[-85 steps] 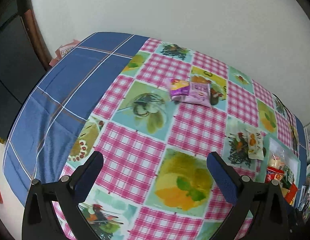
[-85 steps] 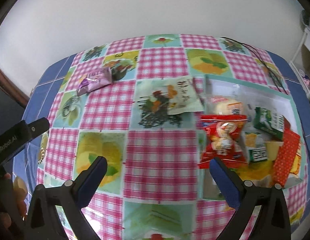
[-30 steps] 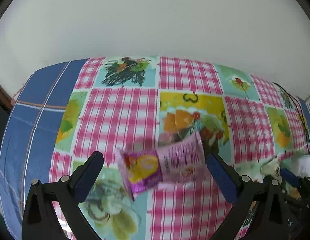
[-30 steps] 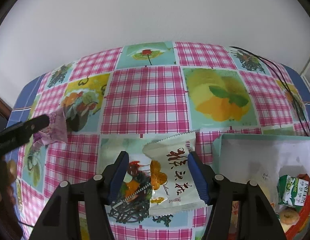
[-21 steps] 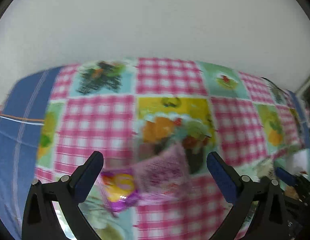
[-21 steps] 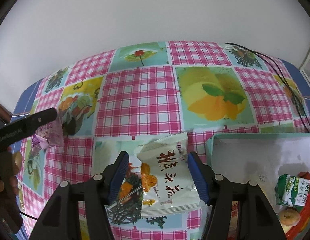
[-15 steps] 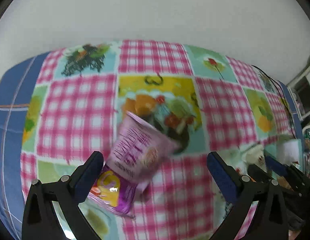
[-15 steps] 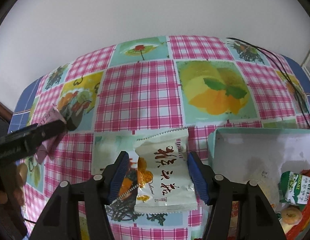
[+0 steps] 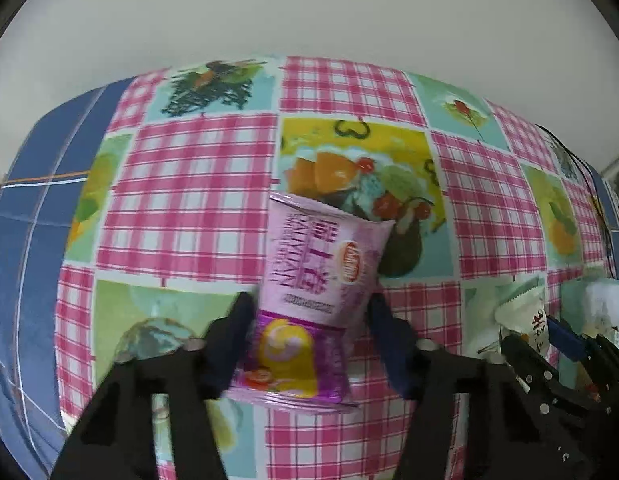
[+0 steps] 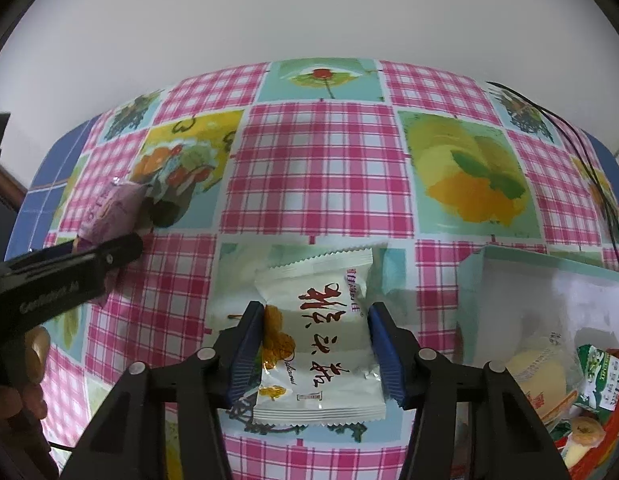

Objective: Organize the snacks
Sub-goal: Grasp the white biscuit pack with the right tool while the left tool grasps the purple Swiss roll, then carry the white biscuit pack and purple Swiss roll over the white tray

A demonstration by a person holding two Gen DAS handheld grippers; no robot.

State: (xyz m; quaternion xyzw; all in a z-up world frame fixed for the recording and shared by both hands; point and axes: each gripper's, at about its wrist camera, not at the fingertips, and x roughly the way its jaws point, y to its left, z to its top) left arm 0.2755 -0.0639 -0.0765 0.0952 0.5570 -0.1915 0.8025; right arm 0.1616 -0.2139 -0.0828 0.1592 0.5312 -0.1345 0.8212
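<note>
A purple snack packet [image 9: 317,264] stands on end between the fingers of my left gripper [image 9: 311,320]. Its jaws are closing, and both pads touch the packet's sides. From the right wrist view the same purple packet [image 10: 109,212] sticks up past a black left finger [image 10: 109,256]. A white snack packet [image 10: 321,352] with red writing lies on the checked tablecloth [image 10: 317,184]. My right gripper [image 10: 315,340] straddles it with jaws closing and blue pads against both edges. A teal box [image 10: 549,260] holding several snacks sits just right of it.
A black cable [image 10: 581,152] runs along the table's far right. Blue cloth [image 9: 29,240] covers the left end, and a pale wall rises behind. A person's hand [image 10: 25,380] holds the left gripper. The right gripper's frame and the white packet [image 9: 525,316] show low right in the left wrist view.
The left jaws came in from wide open onto the purple packet, which swung from crosswise to pointing away. The right jaws narrowed onto the white packet.
</note>
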